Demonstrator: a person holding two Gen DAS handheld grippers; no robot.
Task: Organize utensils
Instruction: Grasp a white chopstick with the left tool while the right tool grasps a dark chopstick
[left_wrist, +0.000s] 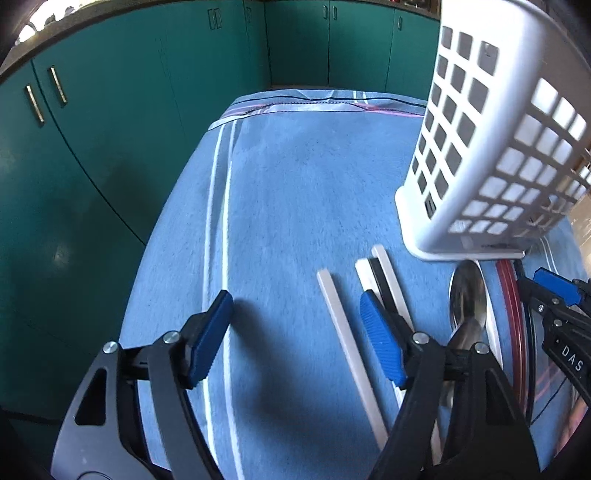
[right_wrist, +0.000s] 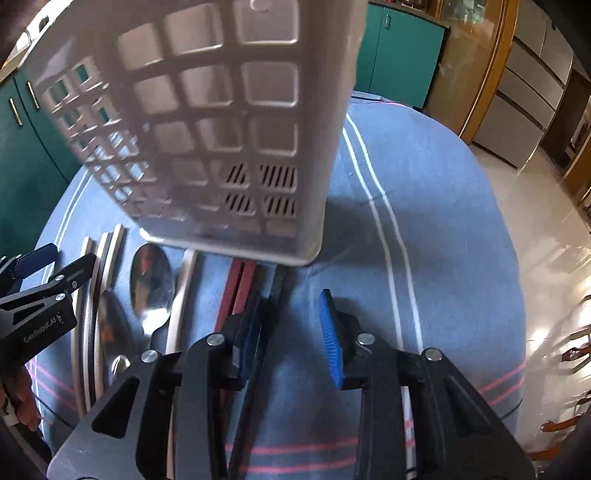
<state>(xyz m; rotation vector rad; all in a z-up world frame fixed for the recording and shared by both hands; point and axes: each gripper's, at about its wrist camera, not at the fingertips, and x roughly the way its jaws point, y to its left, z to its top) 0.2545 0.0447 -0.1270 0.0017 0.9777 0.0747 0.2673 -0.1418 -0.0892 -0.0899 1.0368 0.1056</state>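
Left wrist view shows the left gripper (left_wrist: 295, 332) spread wide and empty over the blue cloth (left_wrist: 295, 177), with pale chopsticks (left_wrist: 347, 339) lying just beside its right pad. The right gripper (right_wrist: 291, 328) is also parted, narrower, holding nothing; a dark chopstick (right_wrist: 275, 291) runs between its pads. Nothing looks sorted yet, so this is likely the first pick. Spoons (right_wrist: 149, 280) and red chopsticks (right_wrist: 240, 284) lie in a row in front of the white basket (right_wrist: 221, 129), a stiff plastic lattice. The sticks are thin, smooth and flat to the soft cloth, so the next grasp calls for a low, squared pinch.
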